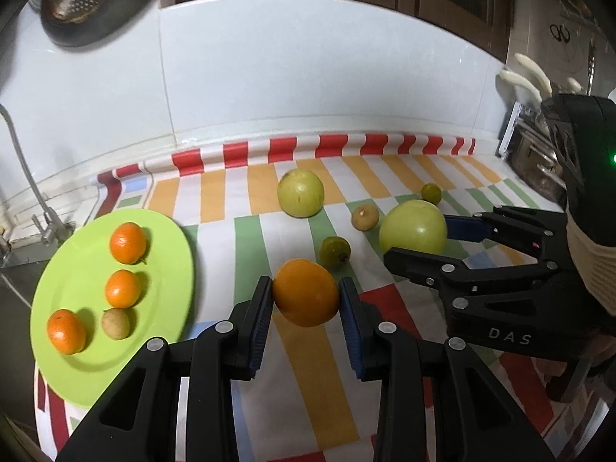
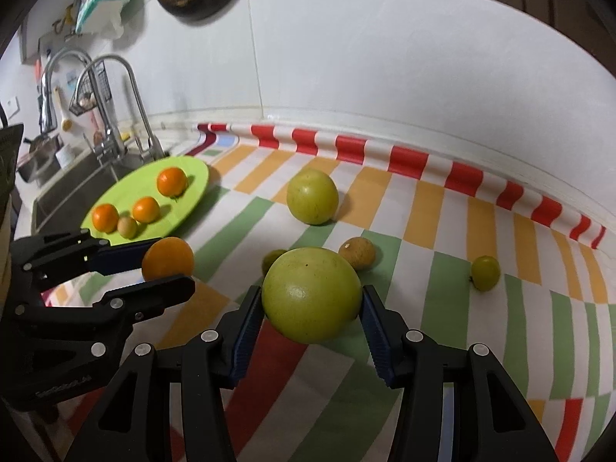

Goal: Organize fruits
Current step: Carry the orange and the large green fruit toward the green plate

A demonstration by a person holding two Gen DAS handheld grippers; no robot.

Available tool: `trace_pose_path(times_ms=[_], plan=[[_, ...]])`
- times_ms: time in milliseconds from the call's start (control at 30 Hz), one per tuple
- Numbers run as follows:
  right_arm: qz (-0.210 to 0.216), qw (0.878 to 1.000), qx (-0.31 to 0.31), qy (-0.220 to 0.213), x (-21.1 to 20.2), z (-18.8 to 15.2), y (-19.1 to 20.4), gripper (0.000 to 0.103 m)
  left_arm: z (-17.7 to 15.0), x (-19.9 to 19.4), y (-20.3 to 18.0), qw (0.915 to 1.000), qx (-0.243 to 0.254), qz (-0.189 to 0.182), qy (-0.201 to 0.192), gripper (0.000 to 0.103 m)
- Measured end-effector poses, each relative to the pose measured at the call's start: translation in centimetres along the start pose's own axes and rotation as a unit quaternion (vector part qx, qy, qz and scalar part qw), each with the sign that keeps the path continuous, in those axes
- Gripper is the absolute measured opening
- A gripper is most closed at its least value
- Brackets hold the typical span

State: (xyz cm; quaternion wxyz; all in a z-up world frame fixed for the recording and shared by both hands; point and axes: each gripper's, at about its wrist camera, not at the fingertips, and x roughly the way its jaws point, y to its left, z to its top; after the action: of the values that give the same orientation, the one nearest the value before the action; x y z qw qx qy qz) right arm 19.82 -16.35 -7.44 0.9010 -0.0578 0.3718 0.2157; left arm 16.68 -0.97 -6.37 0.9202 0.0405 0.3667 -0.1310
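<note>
Striped desk [image 1: 327, 365] by tiled wall: left claw [image 1: 306, 298] clenched on firm, smooth orange [image 1: 306, 292], right claw [image 2: 312, 300] clamping heavier green fruit [image 2: 312, 294], both gripped mid-girth, clear of cloth; likely roll-prone, bruisable.

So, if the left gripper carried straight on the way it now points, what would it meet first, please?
The left gripper, shut on the orange, points down toward the striped cloth. Just beyond the orange lies a small dark green fruit, probably first in line, though depth is unclear.
</note>
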Motion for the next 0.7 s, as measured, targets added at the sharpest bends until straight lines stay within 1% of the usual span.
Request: trace_pose_path(times_ms=[400,700], plan=[[-0.013,0.999,0.021,-0.044,-5.0,0.4,2.9,0.051,-0.4,-5.2,1.2,0.9989,-0.017,0.007,-0.043,0.034],[-0.009,0.998,0.020,-0.066,-6.9,1.1,6.4,0.051,-1.4,-8.7,3.4,0.9974,-0.022,0.026,-0.064,0.034]])
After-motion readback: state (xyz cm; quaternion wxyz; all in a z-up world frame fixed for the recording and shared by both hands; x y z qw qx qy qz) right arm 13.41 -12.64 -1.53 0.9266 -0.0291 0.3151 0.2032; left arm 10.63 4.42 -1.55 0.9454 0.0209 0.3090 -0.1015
